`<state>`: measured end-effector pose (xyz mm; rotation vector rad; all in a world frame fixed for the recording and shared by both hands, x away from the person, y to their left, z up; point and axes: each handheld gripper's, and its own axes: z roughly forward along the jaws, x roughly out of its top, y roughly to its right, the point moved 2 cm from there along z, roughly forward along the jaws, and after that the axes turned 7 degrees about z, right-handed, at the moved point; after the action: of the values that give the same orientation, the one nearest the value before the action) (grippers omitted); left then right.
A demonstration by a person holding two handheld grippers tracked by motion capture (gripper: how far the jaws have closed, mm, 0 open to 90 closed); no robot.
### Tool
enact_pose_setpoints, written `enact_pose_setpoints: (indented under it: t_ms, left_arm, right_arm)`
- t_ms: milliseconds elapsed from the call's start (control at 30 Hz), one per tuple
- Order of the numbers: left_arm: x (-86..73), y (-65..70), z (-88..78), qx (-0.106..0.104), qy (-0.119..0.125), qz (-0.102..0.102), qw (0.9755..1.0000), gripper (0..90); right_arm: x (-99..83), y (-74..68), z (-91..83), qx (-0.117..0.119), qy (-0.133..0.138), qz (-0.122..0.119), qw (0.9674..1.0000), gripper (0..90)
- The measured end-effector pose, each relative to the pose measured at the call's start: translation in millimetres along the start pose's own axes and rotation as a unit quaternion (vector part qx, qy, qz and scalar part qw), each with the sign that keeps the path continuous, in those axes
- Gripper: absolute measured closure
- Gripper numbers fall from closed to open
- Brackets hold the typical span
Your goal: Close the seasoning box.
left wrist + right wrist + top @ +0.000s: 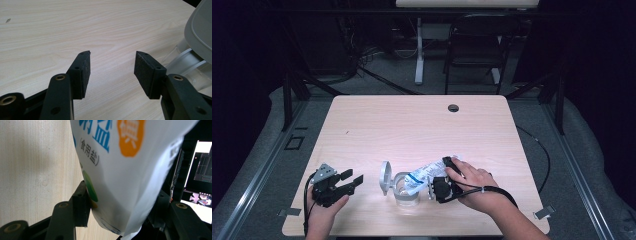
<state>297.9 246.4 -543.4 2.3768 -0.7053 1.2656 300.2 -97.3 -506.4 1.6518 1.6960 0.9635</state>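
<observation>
A clear jar (406,192) stands near the table's front edge with its grey hinged lid (385,176) swung open to the left. A white salt bag with blue print (424,175) is tipped over the jar mouth, and my right gripper (438,186) is shut on it. In the right gripper view the bag (120,170) fills the space between the two jaws. My left gripper (352,181) is open, resting low left of the jar with nothing between its pads (85,72). The jar and lid (197,37) show at the right edge of the left gripper view.
The light wood table (412,125) has a cable hole (453,108) near its far edge. A dark folding chair (477,45) and a white desk leg (419,50) stand beyond the table. A lit monitor (200,177) is at the right of the right gripper view.
</observation>
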Motion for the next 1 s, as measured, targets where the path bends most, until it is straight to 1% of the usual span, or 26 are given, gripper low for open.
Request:
enact_pose_setpoints:
  t_ms: [33, 167, 200, 367, 500, 567, 667, 700, 733, 900, 1000]
  left_arm:
    - [0.1, 0.2, -0.2, 0.000, 0.000, -0.001, 1.0000, 47.4]
    - [0.1, 0.4, -0.1, 0.000, 0.000, -0.001, 1.0000, 47.4]
    - [0.1, 0.5, 0.0, 0.000, -0.001, 0.000, 1.0000, 47.4]
    - [-0.2, 0.0, -0.1, 0.000, -0.002, -0.001, 1.0000, 47.4]
    - [0.0, 0.0, -0.1, 0.000, 0.000, 0.001, 1.0000, 47.4]
    - [-0.1, 0.1, 0.1, 0.000, -0.001, 0.000, 1.0000, 47.4]
    - [0.0, 0.0, -0.1, 0.000, 0.000, 0.000, 1.0000, 47.5]
    - [0.1, 0.1, -0.6, -0.001, -0.002, -0.001, 1.0000, 47.5]
    - [0.2, 0.1, -0.4, 0.000, 0.001, -0.002, 1.0000, 47.5]
    - [0.4, 0.3, -0.6, 0.000, 0.002, -0.001, 1.0000, 47.4]
    - [0.4, 0.3, -0.6, 0.000, 0.001, -0.001, 1.0000, 47.4]
  right_arm:
    - [0.3, 0.8, -0.9, -0.002, -0.005, -0.005, 1.0000, 46.0]
    - [0.7, 1.2, -1.1, -0.003, -0.007, -0.008, 0.9999, 46.1]
    - [0.6, 0.5, -0.3, -0.002, -0.001, -0.004, 1.0000, 46.2]
    - [1.1, 1.4, -0.7, -0.006, -0.002, -0.012, 0.9999, 46.1]
    - [1.4, 1.5, -0.9, -0.007, -0.003, -0.012, 0.9999, 46.2]
    - [2.0, 2.3, -2.0, -0.009, -0.009, -0.018, 0.9998, 46.1]
    - [1.9, 1.9, -1.3, -0.007, -0.004, -0.014, 0.9999, 46.1]
    - [2.2, 2.1, -1.6, -0.009, -0.007, -0.017, 0.9998, 46.2]
    - [2.4, 2.2, -1.8, -0.009, -0.007, -0.018, 0.9998, 46.1]
    - [2.9, 2.5, -2.6, -0.008, -0.008, -0.019, 0.9997, 46.2]
    - [3.2, 2.6, -2.5, -0.008, -0.005, -0.019, 0.9998, 46.2]
